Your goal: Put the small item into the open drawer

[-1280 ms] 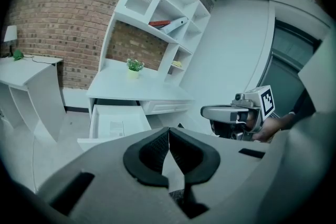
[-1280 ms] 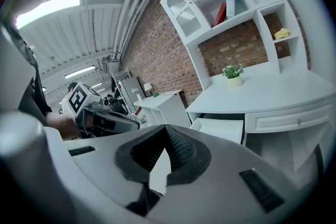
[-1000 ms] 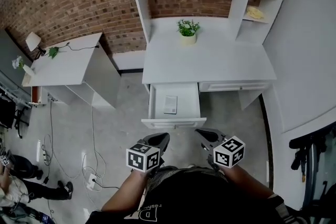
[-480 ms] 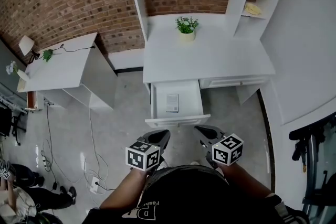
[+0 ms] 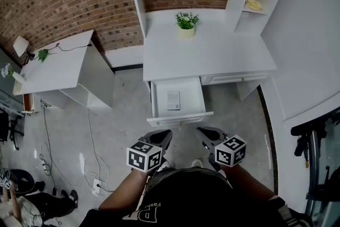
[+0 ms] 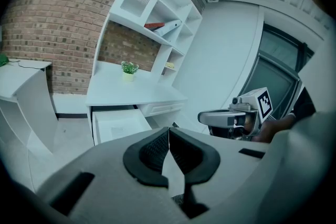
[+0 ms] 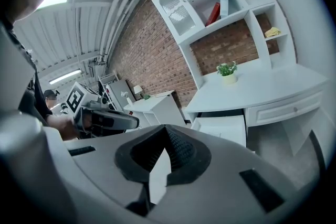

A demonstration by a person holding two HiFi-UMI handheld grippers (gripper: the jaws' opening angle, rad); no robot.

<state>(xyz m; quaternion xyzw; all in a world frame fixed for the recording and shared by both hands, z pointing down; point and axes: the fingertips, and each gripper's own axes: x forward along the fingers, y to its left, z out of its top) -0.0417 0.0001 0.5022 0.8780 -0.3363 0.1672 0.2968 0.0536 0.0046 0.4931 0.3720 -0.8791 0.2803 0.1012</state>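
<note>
Seemingly already in place, the small item (image 5: pixel 173 100) lies flat near the middle of the floor of the open drawer (image 5: pixel 180 119), clear of all four walls and a little nearer the front wall than the back. The drawer is pulled out from under the left end of the front edge of a white desk (image 5: pixel 212 56), and a potted plant (image 5: pixel 186 23) stands near the desk's back edge. The person stands back from the drawer, holding both tools close to the body and well apart from it. The left gripper (image 5: pixel 162 137) has its jaws pressed together with nothing between them, and the right gripper (image 5: pixel 204 133) is likewise closed and empty. The item is a pale, thin rectangle, perhaps a card or small packet; its print is too small to read. It is probably very light and fairly stiff. Lying flush on the smooth drawer floor, it would likely slide rather than lift. A short edge is the likeliest place to pinch it, after tipping it up against a drawer wall.
</note>
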